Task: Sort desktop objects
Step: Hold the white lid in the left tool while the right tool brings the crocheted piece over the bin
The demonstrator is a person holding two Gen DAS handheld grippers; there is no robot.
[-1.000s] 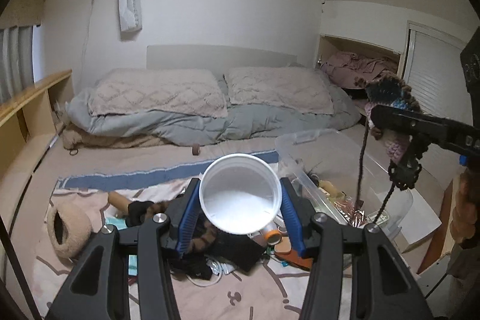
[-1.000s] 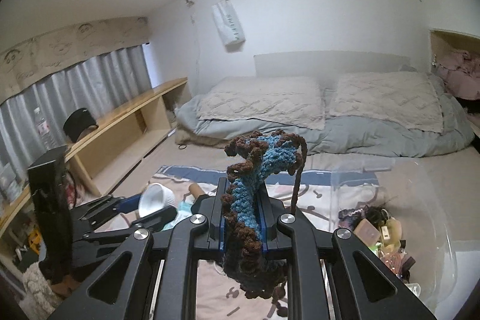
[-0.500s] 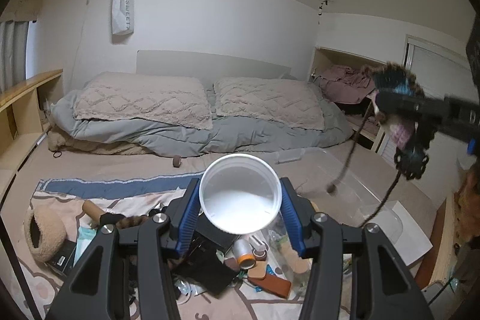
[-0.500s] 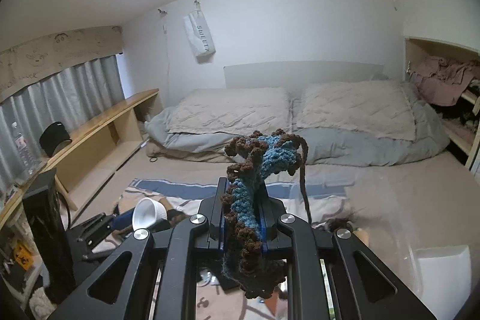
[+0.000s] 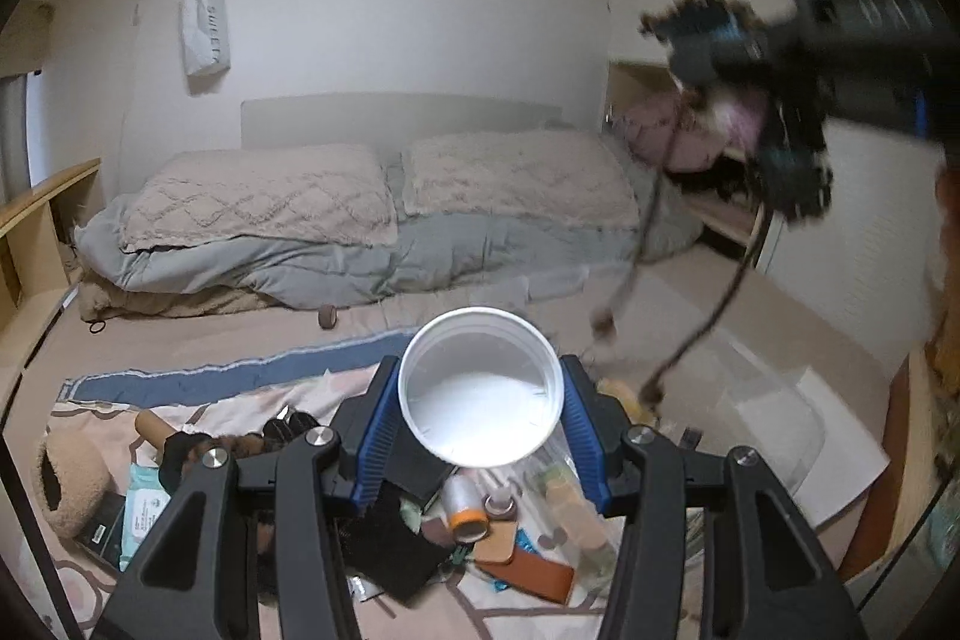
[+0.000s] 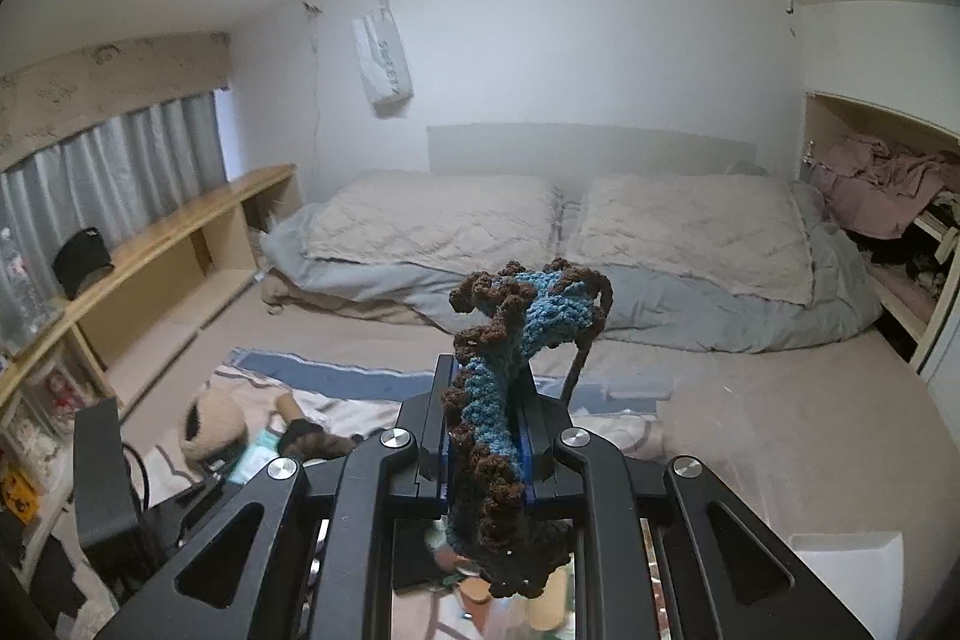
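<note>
Swung rightward since a second ago, with the clear bin [image 5: 774, 400] now right of the white cup [image 5: 482, 394] rather than behind it. Left hand-held gripper [image 5: 480, 418] clenched on that cup, mouth facing the camera, above the floor clutter beside the bin. Right hand-held gripper [image 6: 489, 415] clamped on the crocheted piece [image 6: 510, 340], long axis upright, cords dangling over the bin, so nearer to dropping.
</note>
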